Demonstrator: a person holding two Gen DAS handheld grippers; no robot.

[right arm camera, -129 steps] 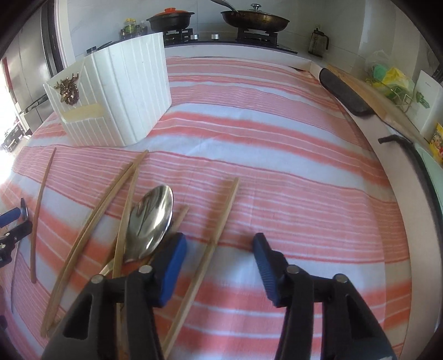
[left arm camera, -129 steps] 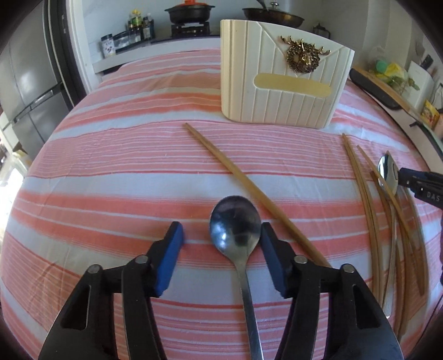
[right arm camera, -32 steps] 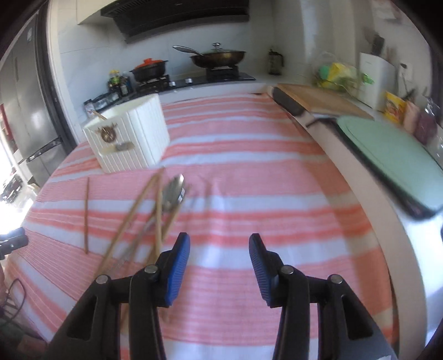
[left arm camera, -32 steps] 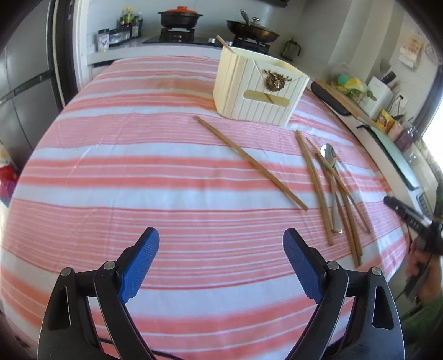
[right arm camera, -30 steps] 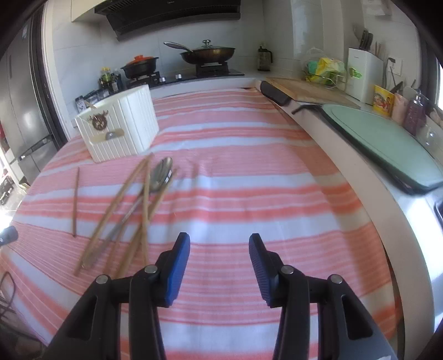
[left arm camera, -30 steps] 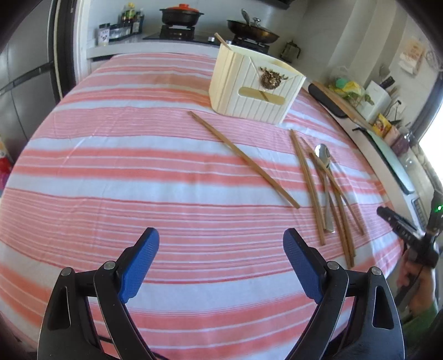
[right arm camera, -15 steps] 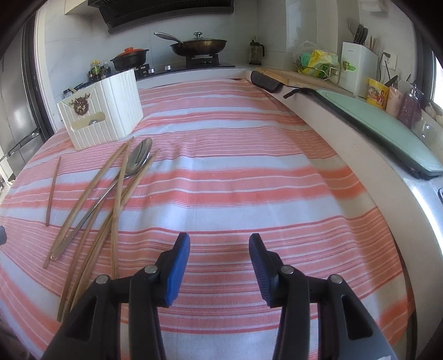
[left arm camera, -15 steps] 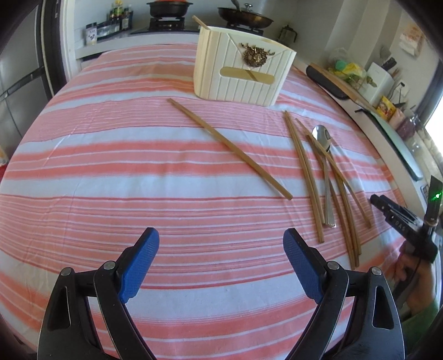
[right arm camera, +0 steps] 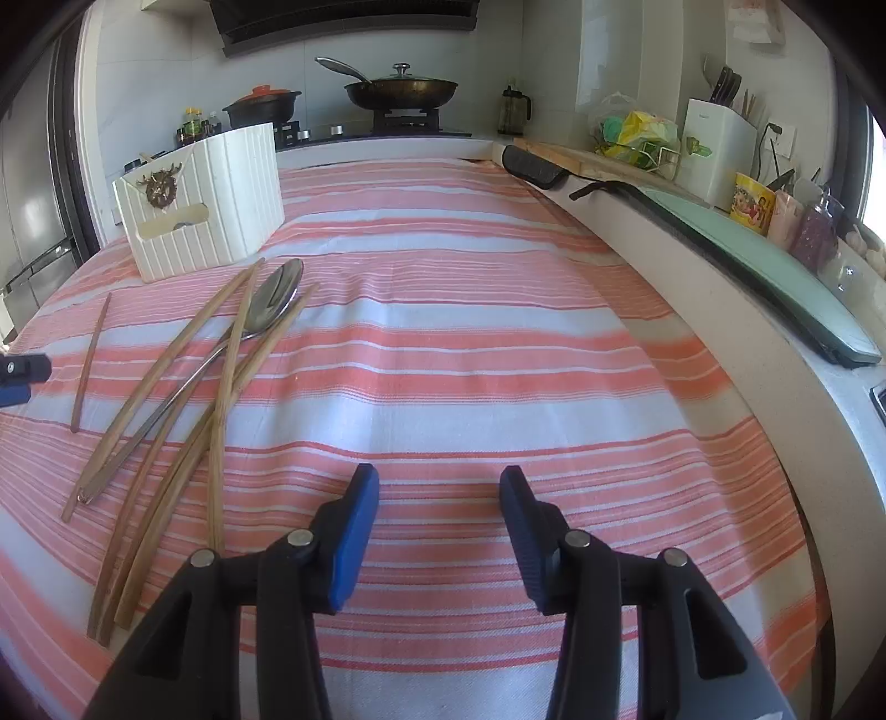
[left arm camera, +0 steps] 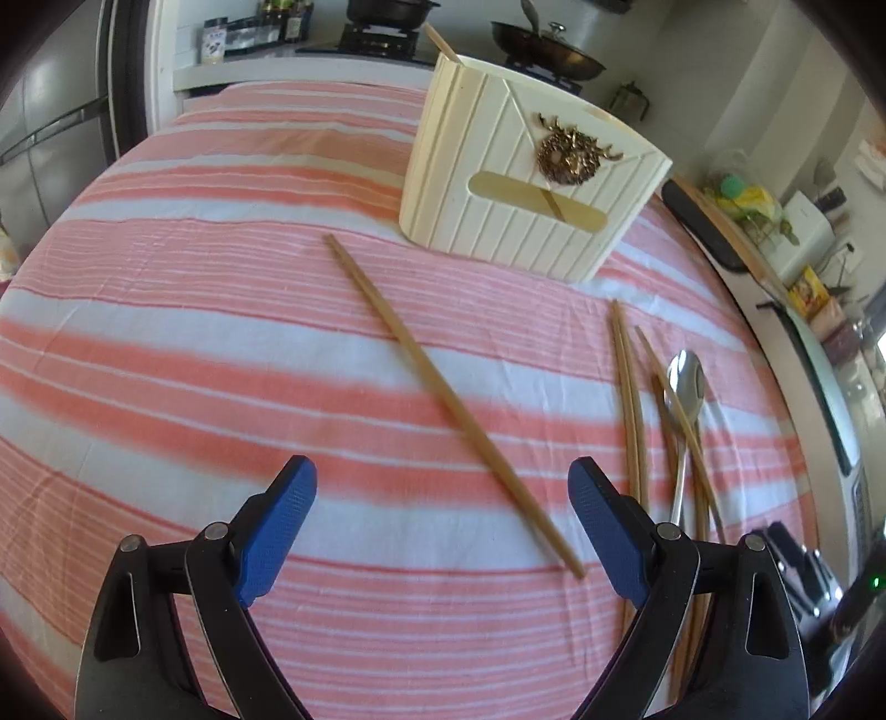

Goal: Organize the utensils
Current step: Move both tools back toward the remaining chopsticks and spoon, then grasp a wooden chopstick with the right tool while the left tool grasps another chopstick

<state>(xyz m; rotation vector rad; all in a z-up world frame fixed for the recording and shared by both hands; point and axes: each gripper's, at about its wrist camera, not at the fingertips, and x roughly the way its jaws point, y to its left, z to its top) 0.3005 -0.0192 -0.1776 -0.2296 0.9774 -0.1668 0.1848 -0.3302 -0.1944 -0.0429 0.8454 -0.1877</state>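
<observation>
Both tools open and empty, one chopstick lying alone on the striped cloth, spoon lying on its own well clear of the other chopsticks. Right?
Not the spoon. In the right wrist view the spoon lies in the chopstick pile, with sticks crossing its handle. The rest holds: left tool and right tool are open and empty, and the lone chopstick lies alone on the striped cloth.

The left gripper's (left arm camera: 440, 526) right arm covers the lower ends of the chopstick bundle (left arm camera: 631, 399) and the spoon (left arm camera: 684, 387) handle at 4 o'clock. Inside the utensil holder (left arm camera: 526, 183), only one chopstick tip (left arm camera: 440, 40) shows above the rim. The other gripper at 4 o'clock is cut off by the frame edge. Labels on the distant jars (left arm camera: 243, 36) at 11 o'clock are unreadable.
</observation>
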